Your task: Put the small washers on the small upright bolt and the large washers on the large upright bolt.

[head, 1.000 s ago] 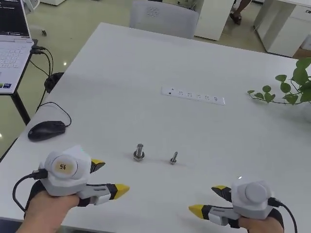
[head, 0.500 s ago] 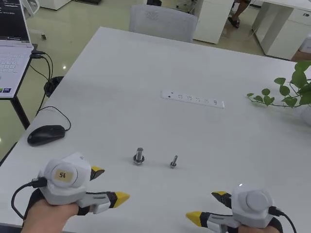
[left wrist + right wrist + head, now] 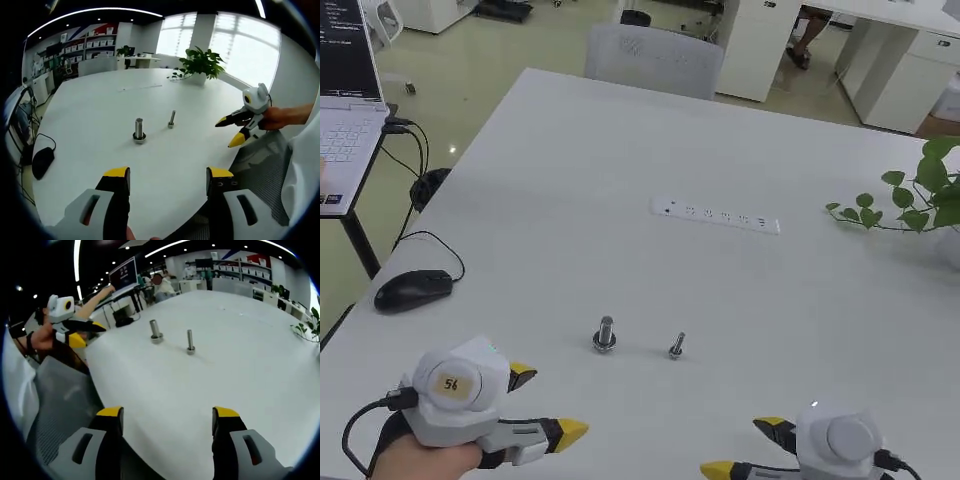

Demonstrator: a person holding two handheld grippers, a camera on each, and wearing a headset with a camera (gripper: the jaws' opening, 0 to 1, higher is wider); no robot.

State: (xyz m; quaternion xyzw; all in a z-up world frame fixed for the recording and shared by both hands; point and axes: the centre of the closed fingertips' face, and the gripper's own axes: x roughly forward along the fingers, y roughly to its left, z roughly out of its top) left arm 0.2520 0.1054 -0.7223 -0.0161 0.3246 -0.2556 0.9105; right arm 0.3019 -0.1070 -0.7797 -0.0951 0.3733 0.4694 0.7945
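Left gripper (image 3: 552, 402): jaws apart, nothing between them; held over the near left edge of the table (image 3: 620, 150), tips pointing right.
Right gripper (image 3: 740, 447): jaws apart, nothing held; over the near right edge, tips pointing left.
Large bolt (image 3: 605, 335): upright, mid-table, well apart from both grippers.
Small bolt (image 3: 676, 346): upright, near the large bolt's right.

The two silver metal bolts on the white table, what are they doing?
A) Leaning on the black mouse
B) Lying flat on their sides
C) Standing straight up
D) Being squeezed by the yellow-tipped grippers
C: the thick silver metal bolt and the thin silver metal bolt both stand upright, side by side and apart, on the white table.
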